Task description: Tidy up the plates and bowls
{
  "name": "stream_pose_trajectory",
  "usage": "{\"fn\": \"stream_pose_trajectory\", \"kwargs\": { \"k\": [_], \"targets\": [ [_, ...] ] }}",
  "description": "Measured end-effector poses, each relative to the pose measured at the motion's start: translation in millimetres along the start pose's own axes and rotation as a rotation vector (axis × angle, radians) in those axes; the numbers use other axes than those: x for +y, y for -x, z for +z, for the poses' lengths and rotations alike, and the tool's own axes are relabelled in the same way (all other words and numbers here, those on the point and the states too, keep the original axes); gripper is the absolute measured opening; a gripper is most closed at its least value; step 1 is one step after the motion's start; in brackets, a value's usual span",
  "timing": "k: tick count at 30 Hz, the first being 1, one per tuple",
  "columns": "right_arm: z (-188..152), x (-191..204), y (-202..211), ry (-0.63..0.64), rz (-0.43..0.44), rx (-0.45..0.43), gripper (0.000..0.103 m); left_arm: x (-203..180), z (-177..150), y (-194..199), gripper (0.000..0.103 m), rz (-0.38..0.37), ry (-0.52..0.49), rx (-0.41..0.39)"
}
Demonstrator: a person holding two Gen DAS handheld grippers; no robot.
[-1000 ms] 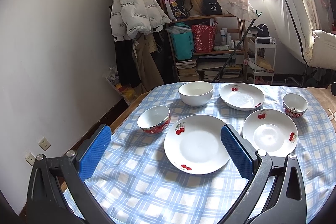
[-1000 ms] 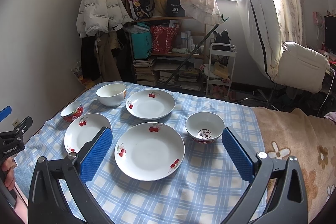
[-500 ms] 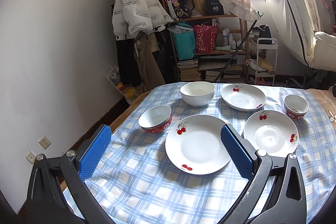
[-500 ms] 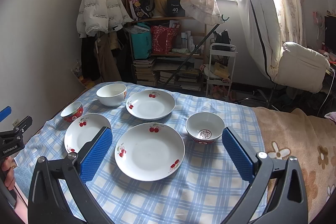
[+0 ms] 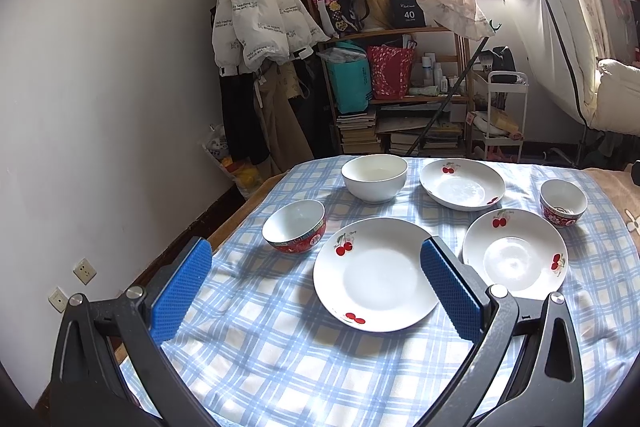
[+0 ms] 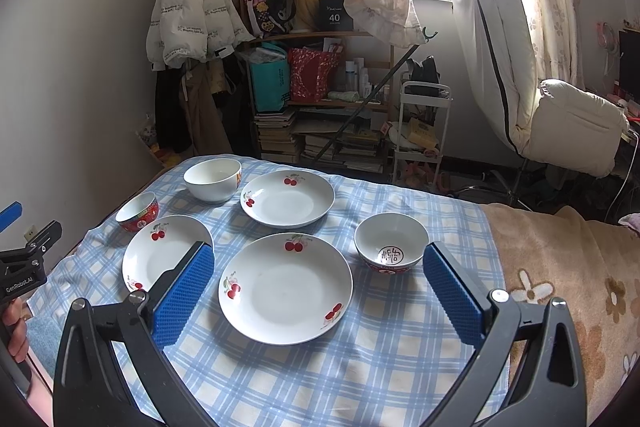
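Both grippers, left [image 5: 316,285] and right [image 6: 318,291], hover spread wide and empty above the checked cloth [image 6: 360,367]. A plate [image 5: 376,273] lies between the left's pads, another [image 6: 286,287] between the right's; a third plate [image 6: 287,198], white bowl [image 6: 212,179] and red bowls [image 6: 391,247] [image 5: 295,225] sit beyond.
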State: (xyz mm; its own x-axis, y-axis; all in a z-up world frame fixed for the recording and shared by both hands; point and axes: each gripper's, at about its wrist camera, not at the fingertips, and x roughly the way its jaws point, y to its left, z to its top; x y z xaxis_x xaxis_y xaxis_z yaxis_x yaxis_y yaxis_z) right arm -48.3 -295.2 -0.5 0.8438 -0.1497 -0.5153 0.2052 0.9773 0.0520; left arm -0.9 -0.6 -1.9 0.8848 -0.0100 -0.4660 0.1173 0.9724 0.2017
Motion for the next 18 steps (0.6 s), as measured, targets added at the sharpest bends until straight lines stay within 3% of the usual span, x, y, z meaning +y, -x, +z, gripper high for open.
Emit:
{"fn": "stream_pose_trajectory", "kwargs": {
  "k": [18],
  "targets": [
    [-0.9, -3.4, -3.8, -0.011, -0.004, 0.006, 0.103, -2.7, -1.8, 0.1, 0.102, -0.002, -0.003, 0.004]
  ]
}}
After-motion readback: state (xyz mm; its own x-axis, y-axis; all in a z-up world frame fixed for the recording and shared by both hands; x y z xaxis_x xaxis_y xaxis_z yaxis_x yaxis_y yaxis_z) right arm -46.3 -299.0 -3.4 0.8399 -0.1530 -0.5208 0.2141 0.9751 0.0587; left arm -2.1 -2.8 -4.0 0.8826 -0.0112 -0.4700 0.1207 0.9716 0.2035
